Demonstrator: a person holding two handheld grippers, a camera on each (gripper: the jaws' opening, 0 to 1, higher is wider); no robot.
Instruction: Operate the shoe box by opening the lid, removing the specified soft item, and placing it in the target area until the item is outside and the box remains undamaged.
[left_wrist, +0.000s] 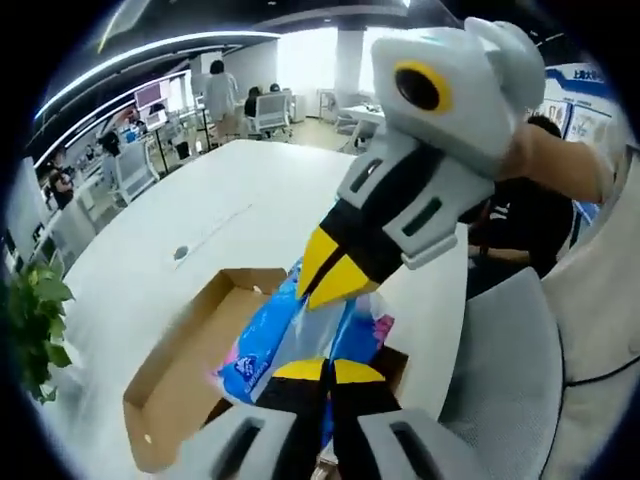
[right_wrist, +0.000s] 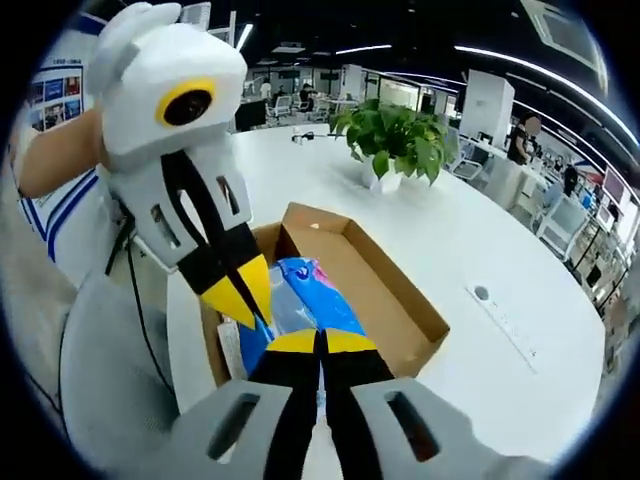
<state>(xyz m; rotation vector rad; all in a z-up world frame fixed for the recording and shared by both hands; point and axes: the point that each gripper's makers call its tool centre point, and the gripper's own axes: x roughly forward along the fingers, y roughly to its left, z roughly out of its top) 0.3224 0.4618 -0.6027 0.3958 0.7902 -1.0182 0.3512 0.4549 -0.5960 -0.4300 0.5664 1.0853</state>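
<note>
You have the box (right_wrist: 400, 290) open on the surface (right_wrist: 480, 230) and both grippers clamped on the blue soft pack (right_wrist: 305, 295), which sits just above the box: the left gripper (left_wrist: 328, 372) and right gripper (right_wrist: 322, 343) each have jaws together on it. You're mid-removal (lid step looks done); next, I'd judge, lift it clear of the walls, then carry it to the target area.

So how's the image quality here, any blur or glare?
Left gripper view: motion blur smears the box and table; windows behind blow out white. Right gripper view: sharper, the blue pack and plant crisp; fisheye bends the table edge in both.
</note>
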